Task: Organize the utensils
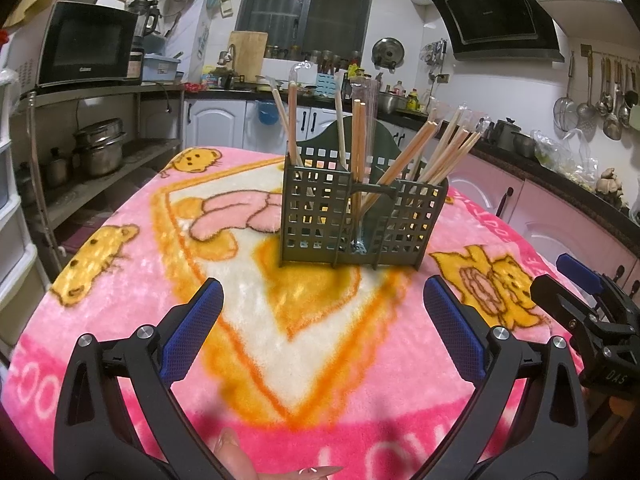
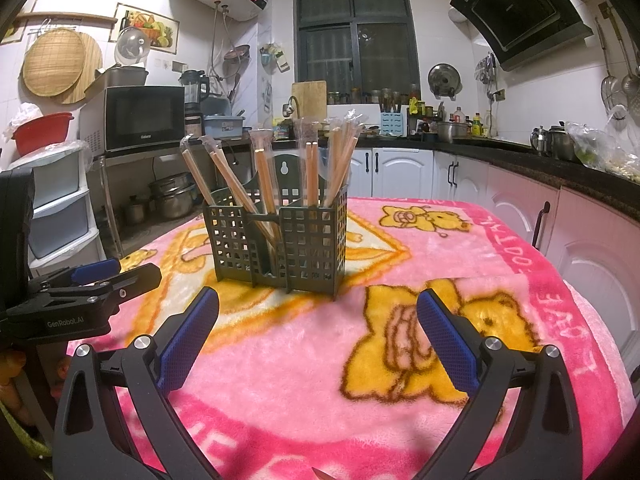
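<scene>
Chopsticks [image 1: 404,160], many of them in clear wrappers, stand upright and leaning in a dark green slotted holder [image 1: 360,220] that sits on the pink cartoon-bear blanket [image 1: 132,292] covering the tabletop. Seen from the right wrist view, the same chopsticks [image 2: 268,176] fan out of the holder [image 2: 280,240], spread across its compartments, some tilted toward its left end and some toward its right.

Nearer the camera than the holder, the left gripper [image 1: 324,320] hangs over the blanket with its blue-padded fingers [image 1: 200,320] spread wide and nothing between them. The right gripper [image 2: 318,332] is likewise wide open and empty, on the near side of the holder. Each shows at the edge of the other's view: the right gripper to the holder's right, the left gripper [image 2: 100,280] to the holder's left.

A fingertip with a long nail [image 1: 232,444] shows at the bottom edge of the left wrist view.
</scene>
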`<state>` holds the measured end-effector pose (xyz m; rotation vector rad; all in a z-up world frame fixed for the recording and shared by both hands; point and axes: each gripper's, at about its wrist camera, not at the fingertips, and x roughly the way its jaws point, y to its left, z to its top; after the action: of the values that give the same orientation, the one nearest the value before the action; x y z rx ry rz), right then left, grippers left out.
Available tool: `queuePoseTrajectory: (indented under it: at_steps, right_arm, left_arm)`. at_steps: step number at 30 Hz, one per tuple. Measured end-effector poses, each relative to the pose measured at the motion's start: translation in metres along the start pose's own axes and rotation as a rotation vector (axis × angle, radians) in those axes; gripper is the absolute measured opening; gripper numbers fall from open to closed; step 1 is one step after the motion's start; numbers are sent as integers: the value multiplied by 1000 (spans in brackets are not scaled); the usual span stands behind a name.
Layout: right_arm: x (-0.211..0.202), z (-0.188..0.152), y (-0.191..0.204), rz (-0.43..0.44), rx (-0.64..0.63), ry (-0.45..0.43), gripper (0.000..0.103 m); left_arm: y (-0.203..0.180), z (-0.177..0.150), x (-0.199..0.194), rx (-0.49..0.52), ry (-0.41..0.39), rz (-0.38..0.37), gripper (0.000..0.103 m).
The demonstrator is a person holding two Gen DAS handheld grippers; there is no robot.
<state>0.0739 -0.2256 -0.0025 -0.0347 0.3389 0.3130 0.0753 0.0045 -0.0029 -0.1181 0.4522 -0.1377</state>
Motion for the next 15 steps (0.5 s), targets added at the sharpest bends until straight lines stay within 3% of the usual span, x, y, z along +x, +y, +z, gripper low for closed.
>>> queuePoseTrajectory:
  at_steps: [15]
  right_arm:
    - [0, 0, -1, -2, 2, -1, 96]
  left_arm:
    - [0, -2, 2, -1, 3, -12, 92]
